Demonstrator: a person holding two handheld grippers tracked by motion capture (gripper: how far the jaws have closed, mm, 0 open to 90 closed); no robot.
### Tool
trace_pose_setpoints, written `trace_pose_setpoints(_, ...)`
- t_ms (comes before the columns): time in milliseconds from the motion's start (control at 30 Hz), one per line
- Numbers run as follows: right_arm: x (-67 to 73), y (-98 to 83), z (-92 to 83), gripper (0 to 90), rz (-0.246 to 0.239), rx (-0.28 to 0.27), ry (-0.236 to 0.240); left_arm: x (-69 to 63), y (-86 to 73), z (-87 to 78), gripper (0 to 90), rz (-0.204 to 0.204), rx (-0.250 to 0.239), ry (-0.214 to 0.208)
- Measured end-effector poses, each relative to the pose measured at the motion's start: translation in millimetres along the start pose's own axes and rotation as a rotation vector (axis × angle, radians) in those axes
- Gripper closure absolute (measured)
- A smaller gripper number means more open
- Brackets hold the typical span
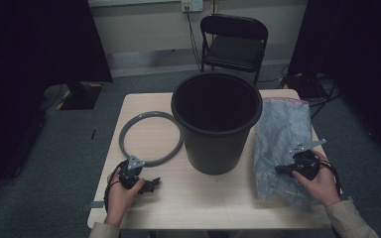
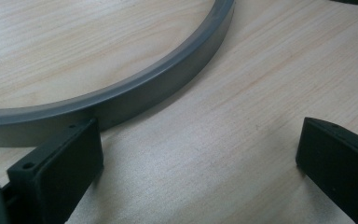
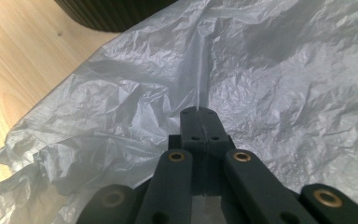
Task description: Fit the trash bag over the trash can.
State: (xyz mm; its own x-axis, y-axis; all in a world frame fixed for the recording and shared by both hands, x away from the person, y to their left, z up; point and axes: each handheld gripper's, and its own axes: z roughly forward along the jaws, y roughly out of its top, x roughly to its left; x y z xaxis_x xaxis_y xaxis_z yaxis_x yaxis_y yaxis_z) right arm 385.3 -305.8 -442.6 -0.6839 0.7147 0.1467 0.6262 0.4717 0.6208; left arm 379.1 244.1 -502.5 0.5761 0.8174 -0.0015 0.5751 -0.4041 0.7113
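— Pinching what?
— One grey plastic bag (image 3: pixel 279 70), at the table's (image 1: pixel 149 106) right edge; right gripper (image 3: pixel 200 120) clamps a fold.
— Nearby?
— One black bucket (image 1: pixel 216 129) beside it, one grey ring (image 2: pixel 135 88); left gripper (image 2: pixel 198 161) spread, empty.

On the table (image 1: pixel 193 198), the bucket (image 1: pixel 216 119) stands at centre frame, the ring (image 1: pixel 151 138) to its left, the plastic bag (image 1: pixel 283 144) to its right, a chair (image 1: pixel 234 42) behind.
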Motion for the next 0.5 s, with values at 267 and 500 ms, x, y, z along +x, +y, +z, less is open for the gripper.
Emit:
trace_pose_setpoints(267,-2.7,18.9,-20.8,90.0,-0.01,-0.019,-0.002,0.1,0.0,-0.1,0.0,0.001,0.0,0.001)
trace_pose_setpoints(500,-5.7,35.4,-39.9,90.0,-0.012,-0.027,0.01,0.1,0.0,-0.1,0.0,0.001,0.0,0.001)
